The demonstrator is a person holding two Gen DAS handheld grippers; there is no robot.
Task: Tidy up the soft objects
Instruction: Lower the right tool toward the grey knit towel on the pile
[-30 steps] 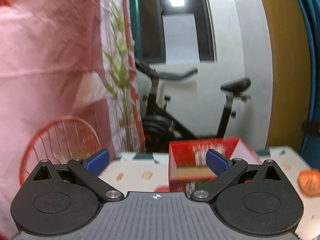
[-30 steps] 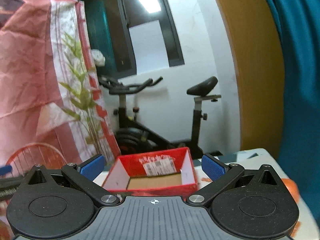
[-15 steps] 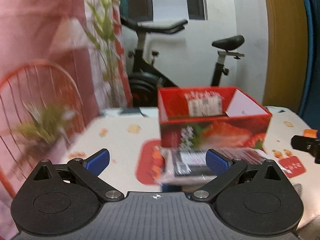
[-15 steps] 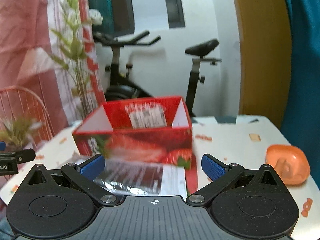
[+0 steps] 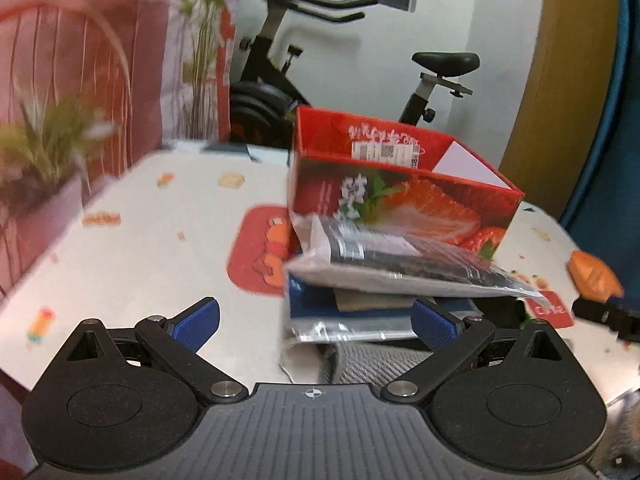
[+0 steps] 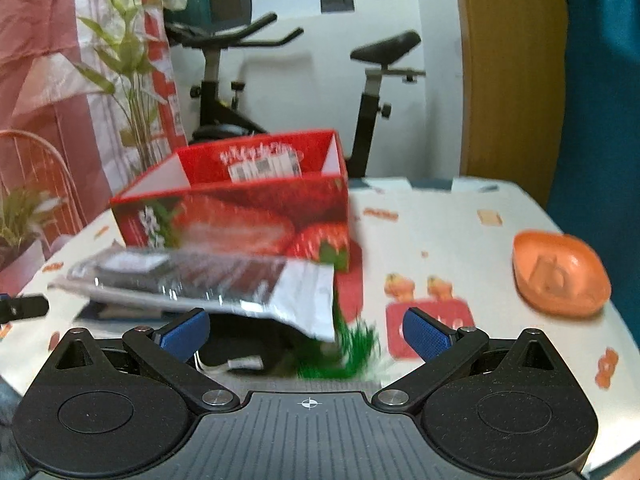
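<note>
Holding both my claws, left (image 5: 314, 322) and right (image 6: 306, 330), wide open with nothing in them, I point at the soft pile (image 6: 224, 280) touching the red box's (image 6: 240, 216) front, maybe bagged clothes, ready to pack.

Both views now tilt down toward the bench (image 5: 132, 240), where a second ago they looked across at the bike and wall. The red box (image 5: 400, 196), earlier a sliver low in view, now stands larger and higher, its strawberry front in full sight. In front of the box a pile of bagged soft goods (image 5: 400, 276) has come into view, a silvery packet (image 6: 200, 276) topmost. The left gripper (image 5: 316, 322) and right gripper (image 6: 306, 330) now hang near the pile's front edge, jaws spread as before. Right of the box, the orange dish (image 6: 560, 276) shows in full.
</note>
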